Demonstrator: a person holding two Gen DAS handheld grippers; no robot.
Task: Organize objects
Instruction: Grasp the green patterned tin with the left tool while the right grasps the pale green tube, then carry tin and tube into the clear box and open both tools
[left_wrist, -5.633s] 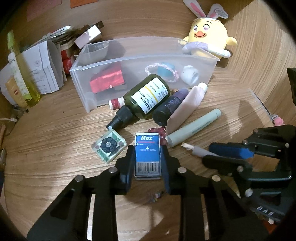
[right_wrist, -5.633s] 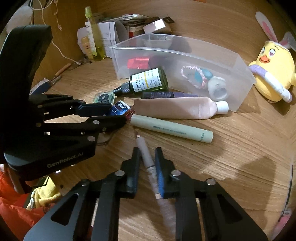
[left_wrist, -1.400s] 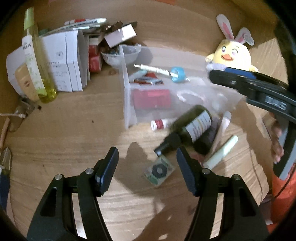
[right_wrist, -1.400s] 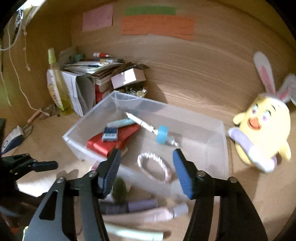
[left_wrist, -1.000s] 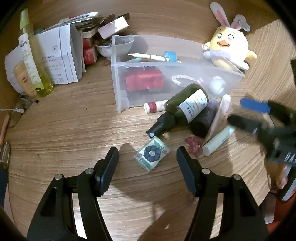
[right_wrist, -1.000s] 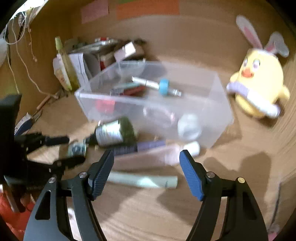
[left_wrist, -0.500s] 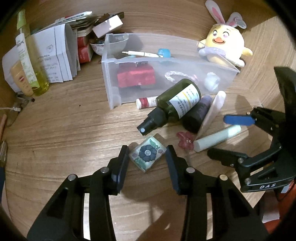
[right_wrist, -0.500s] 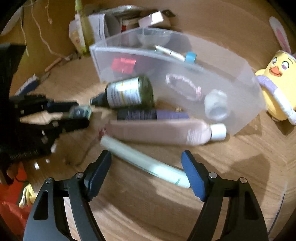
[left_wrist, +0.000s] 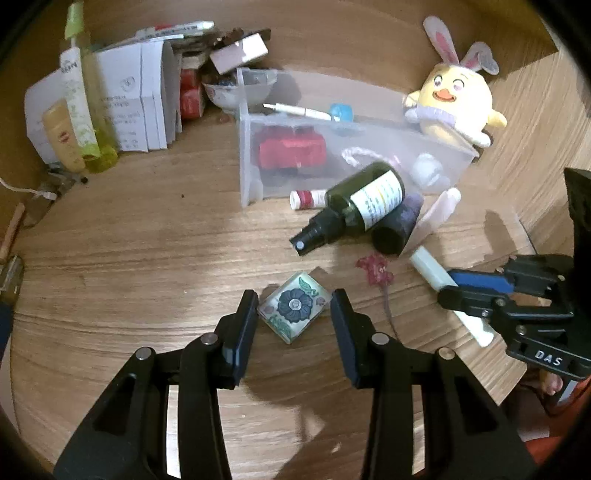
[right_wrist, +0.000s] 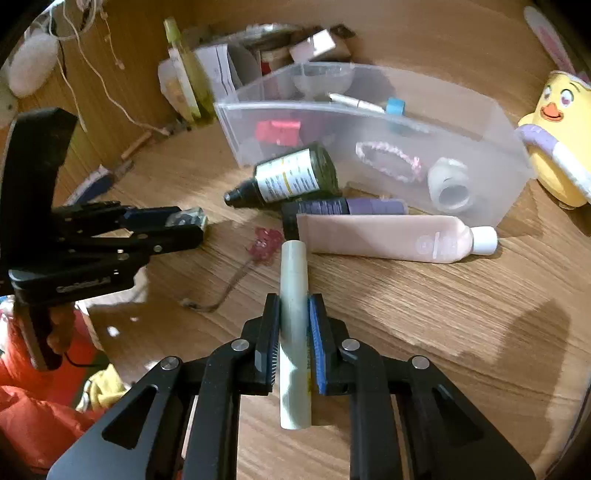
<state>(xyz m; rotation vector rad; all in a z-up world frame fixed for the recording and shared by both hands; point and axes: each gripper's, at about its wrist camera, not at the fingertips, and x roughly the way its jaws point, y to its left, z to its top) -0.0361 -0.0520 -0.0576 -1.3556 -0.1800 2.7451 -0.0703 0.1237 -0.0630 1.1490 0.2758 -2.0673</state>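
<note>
Both grippers busy: my right gripper (right_wrist: 293, 332) just clamped the pale green cylindrical tube (right_wrist: 294, 332); left gripper (left_wrist: 293, 314) half-closed around the square floral glass tile (left_wrist: 294, 306), pads apart from it.

Wood-grain desk (left_wrist: 129, 240) w/ matching wood-panel wall (left_wrist: 332, 44) behind; same panel runs along right side (left_wrist: 535, 122). Light comes from above, warm, bright patch mid-desk w/ hard shadows. Back-left corner cluttered: white boxes (left_wrist: 125, 99), tall yellow-green bottle (left_wrist: 83, 92), small bowl (left_wrist: 225, 90). In right wrist view, white cords (right_wrist: 103, 85) hang down the left wall (right_wrist: 110, 55). Corners dark, fisheye edge.
</note>
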